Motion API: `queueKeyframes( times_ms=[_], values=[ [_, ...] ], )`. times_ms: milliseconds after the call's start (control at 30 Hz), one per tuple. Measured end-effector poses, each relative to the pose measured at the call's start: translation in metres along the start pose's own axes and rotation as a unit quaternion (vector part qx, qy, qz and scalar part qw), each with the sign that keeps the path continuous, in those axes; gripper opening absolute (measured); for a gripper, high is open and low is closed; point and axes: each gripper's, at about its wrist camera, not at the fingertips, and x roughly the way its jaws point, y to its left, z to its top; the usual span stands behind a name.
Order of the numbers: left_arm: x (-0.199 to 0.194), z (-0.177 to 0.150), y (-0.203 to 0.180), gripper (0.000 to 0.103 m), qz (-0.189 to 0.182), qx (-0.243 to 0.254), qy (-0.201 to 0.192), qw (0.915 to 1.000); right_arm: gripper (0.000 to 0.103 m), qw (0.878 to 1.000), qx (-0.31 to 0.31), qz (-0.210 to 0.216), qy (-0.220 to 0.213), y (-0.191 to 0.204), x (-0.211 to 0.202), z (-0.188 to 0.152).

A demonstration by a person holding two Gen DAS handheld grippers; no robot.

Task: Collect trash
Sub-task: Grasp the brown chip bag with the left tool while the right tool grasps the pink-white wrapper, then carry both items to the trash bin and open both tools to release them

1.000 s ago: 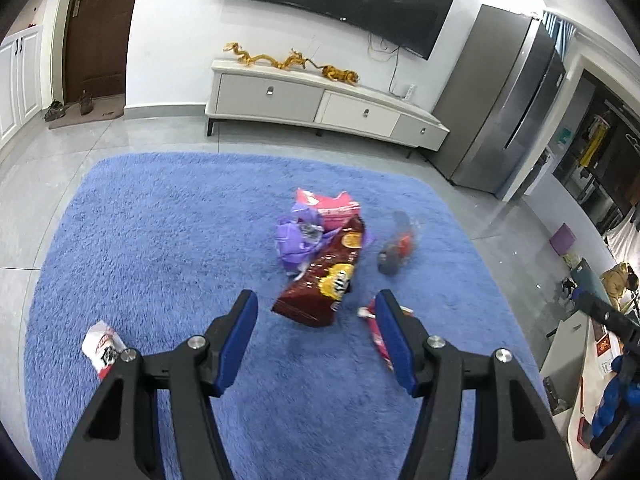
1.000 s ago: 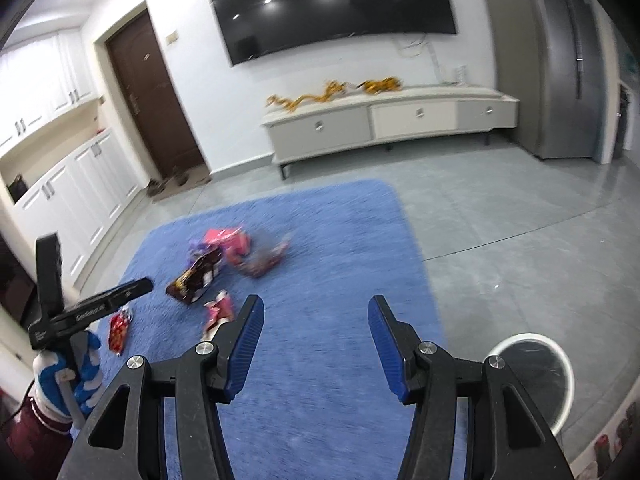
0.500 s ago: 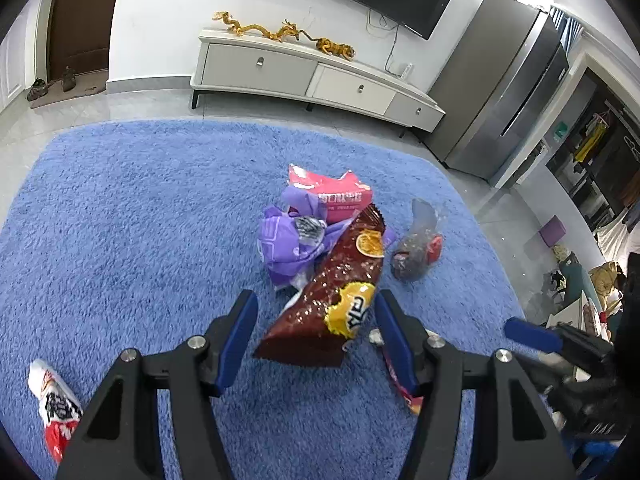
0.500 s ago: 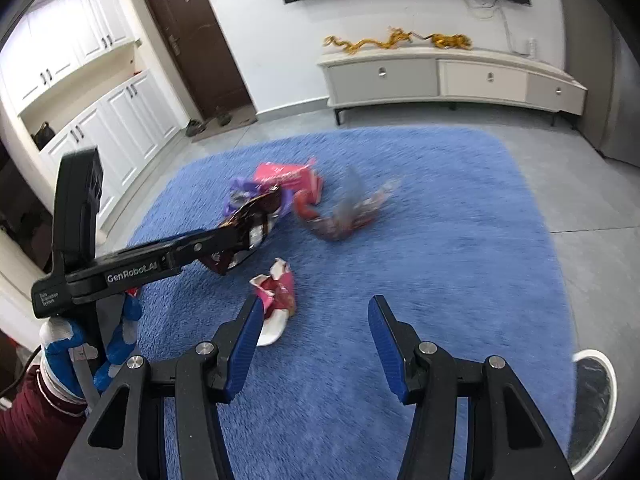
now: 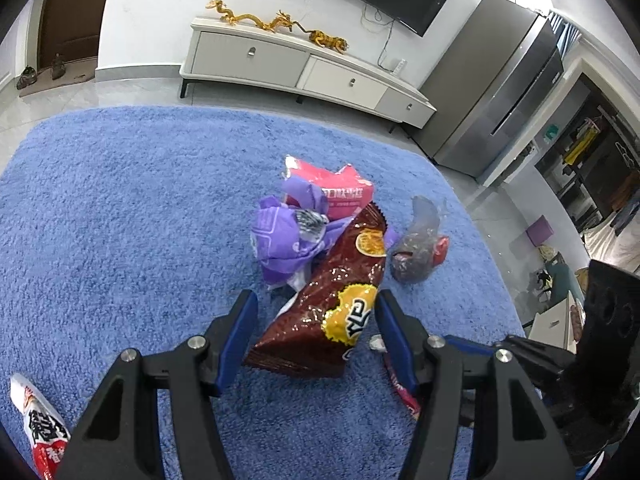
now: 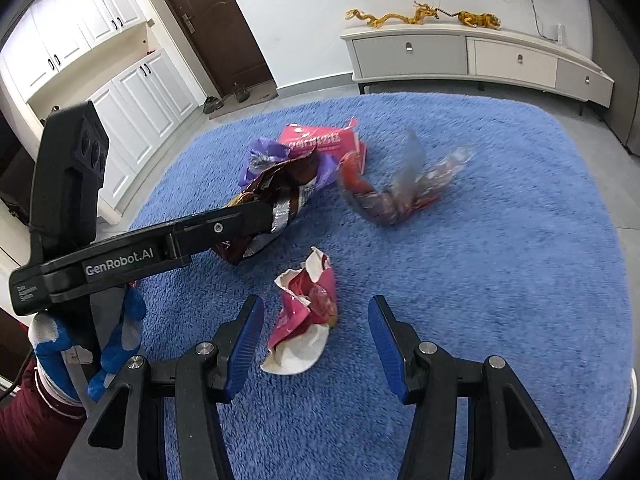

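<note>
Both tools are standing apart, the left tool [image 5: 314, 326] framing the brown chip bag [image 5: 326, 304] and the right tool [image 6: 316, 330] framing the pink wrapper [image 6: 308, 304], so closing seems next.

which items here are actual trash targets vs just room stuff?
Trash on the rug:
- dark red chip bag, between the open left gripper fingers
- crumpled pink wrapper, between the open right gripper fingers
- purple wrapper
- pink packet
- clear bag
- red-white packet

Room stuff:
- blue rug
- TV cabinet
- dragon ornaments
- fridge
</note>
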Motion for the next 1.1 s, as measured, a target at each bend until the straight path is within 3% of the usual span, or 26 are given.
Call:
queueKeyframes(
  times_ms=[133,233,367,467,633,833,1100],
  values=[
    [0.008,0.003,-0.005,0.059,-0.001,0.003,0.008,1.0,0.051,1.0,0.003,0.006,0.002,0.001,0.01,-0.001],
    [0.014,0.004,-0.009,0.059,0.001,0.005,0.014,0.9999,0.031,1.0,0.002,0.011,-0.001,0.0,0.01,-0.003],
    [0.014,0.002,-0.011,0.059,0.0,0.004,0.012,0.9999,0.027,1.0,0.002,0.02,-0.007,-0.005,0.003,-0.011],
    [0.014,-0.003,-0.015,0.058,-0.001,0.012,0.011,0.9999,0.025,1.0,0.006,0.026,-0.014,-0.009,-0.008,-0.02],
    [0.006,-0.018,-0.03,0.036,-0.004,0.036,0.009,0.9993,0.025,0.999,0.009,0.024,-0.021,-0.014,-0.026,-0.037],
    [-0.017,-0.041,-0.049,0.028,-0.003,0.059,-0.01,0.9982,0.024,0.999,0.024,0.017,-0.035,-0.026,-0.061,-0.062],
    [-0.065,-0.076,-0.094,0.027,0.007,0.107,-0.038,0.9935,0.024,0.996,0.05,0.001,-0.068,-0.04,-0.112,-0.091]
  ],
)
